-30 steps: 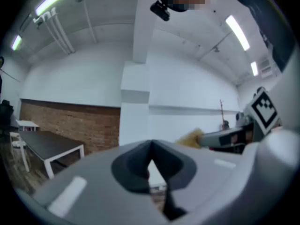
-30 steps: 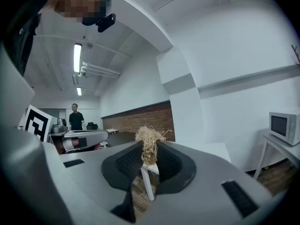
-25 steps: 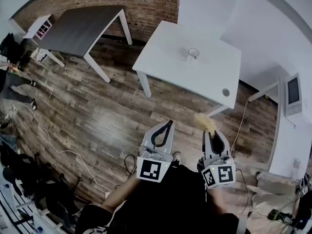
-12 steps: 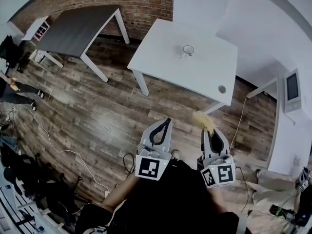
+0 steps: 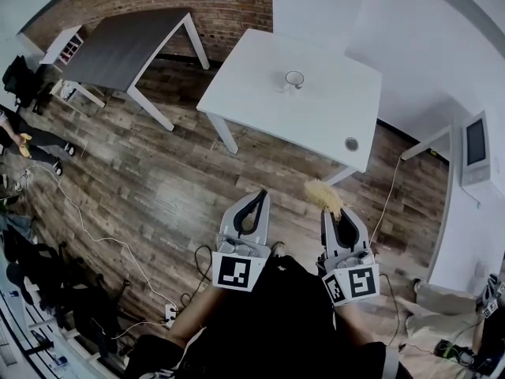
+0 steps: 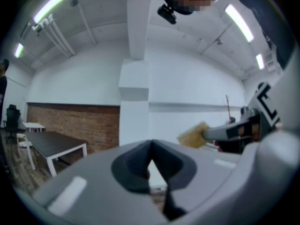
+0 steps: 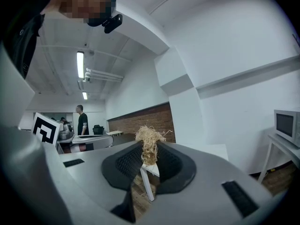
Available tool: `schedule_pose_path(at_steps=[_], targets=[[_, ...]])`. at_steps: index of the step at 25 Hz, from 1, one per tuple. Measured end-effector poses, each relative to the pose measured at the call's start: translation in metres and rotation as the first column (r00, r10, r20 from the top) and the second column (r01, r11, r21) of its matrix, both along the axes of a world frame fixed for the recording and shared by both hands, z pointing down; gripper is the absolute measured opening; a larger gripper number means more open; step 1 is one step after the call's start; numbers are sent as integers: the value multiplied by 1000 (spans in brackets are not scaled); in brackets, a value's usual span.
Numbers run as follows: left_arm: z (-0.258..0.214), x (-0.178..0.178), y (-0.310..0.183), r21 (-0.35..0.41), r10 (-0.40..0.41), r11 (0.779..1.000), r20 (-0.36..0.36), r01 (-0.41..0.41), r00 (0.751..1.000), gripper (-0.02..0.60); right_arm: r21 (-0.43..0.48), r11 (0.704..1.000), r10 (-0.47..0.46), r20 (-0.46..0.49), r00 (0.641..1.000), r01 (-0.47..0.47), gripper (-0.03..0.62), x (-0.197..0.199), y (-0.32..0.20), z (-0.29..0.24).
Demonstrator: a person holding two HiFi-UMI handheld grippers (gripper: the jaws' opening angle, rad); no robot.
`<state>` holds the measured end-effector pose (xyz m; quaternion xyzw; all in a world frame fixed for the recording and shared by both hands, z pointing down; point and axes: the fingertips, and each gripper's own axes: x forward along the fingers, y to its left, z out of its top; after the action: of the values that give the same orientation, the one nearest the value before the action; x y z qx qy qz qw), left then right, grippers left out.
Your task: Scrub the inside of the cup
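A small cup (image 5: 294, 79) stands on the white table (image 5: 260, 93) far ahead in the head view. My left gripper (image 5: 259, 197) hangs over the wooden floor, shut with nothing between its jaws. My right gripper (image 5: 332, 211) is beside it, shut on a tuft of straw-coloured scrubbing fibre (image 5: 322, 194). That fibre (image 7: 149, 144) sticks up between the jaws in the right gripper view, and shows as a yellow tuft (image 6: 193, 135) in the left gripper view. Both grippers are well short of the table.
A dark grey table (image 5: 126, 46) stands at the back left by the brick wall (image 5: 229, 2). A microwave (image 5: 475, 148) sits on a stand at the right. Cables (image 5: 102, 243) trail across the floor. A person (image 5: 24, 144) is at the far left.
The table and cup have shifted left and slightly nearer in the head view as I walk. Both grippers keep their pose and stay shut.
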<state>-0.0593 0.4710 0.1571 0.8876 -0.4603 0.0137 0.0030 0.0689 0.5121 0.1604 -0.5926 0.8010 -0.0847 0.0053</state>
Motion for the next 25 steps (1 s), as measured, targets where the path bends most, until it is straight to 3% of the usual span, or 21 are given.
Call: schedule_pose_path(at_steps=[11,25], targets=[[17,13,-33,-24,8,1000,27,-7,1000,3,-8,1000,-12,10,1000,12,57,11,-43,5],[32,2,-191,-22,92,996,46,-91,995,3,-38,998,56,-17,998,-56,57,-5,-190,12]])
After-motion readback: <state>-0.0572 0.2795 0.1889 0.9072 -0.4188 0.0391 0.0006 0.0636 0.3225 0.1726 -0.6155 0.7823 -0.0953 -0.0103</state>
